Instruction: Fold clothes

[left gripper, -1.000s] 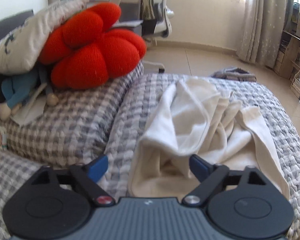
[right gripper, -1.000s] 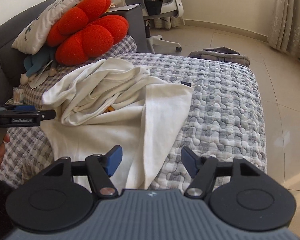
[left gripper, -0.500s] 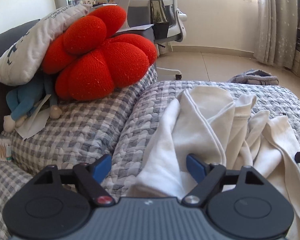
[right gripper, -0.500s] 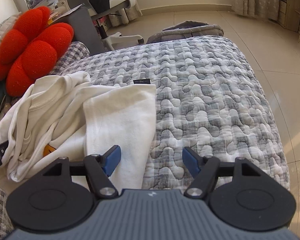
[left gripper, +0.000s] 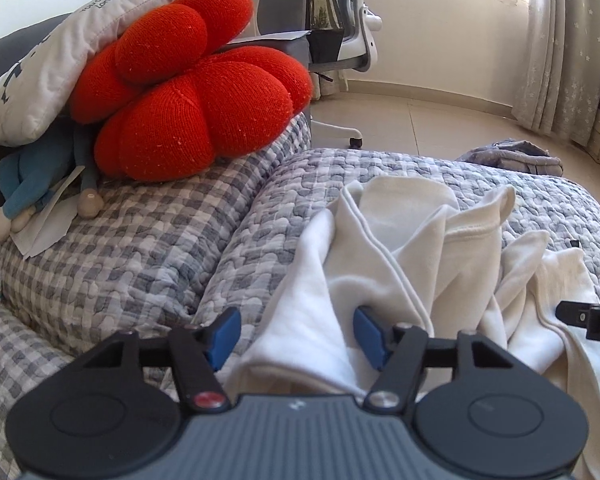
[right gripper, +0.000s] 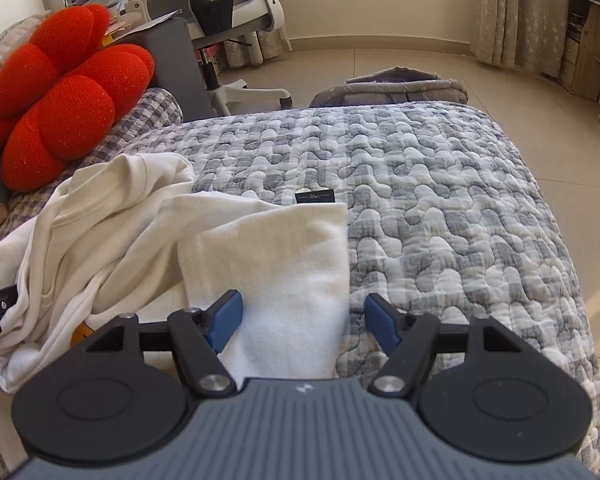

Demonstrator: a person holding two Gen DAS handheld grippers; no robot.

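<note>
We see a cream-white garment (right gripper: 112,236) lying crumpled on the quilted bed (right gripper: 440,208), bunched in loose folds toward the bed's left side, one flat panel reaching toward the near edge.

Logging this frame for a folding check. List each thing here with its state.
White garment: crumpled, unfolded, on the quilt.
Left tongs: closing around a garment fold, pads not yet pressing.
Right tongs: open, straddling the garment's flat edge.
Red cushion: resting against the pillow.
</note>
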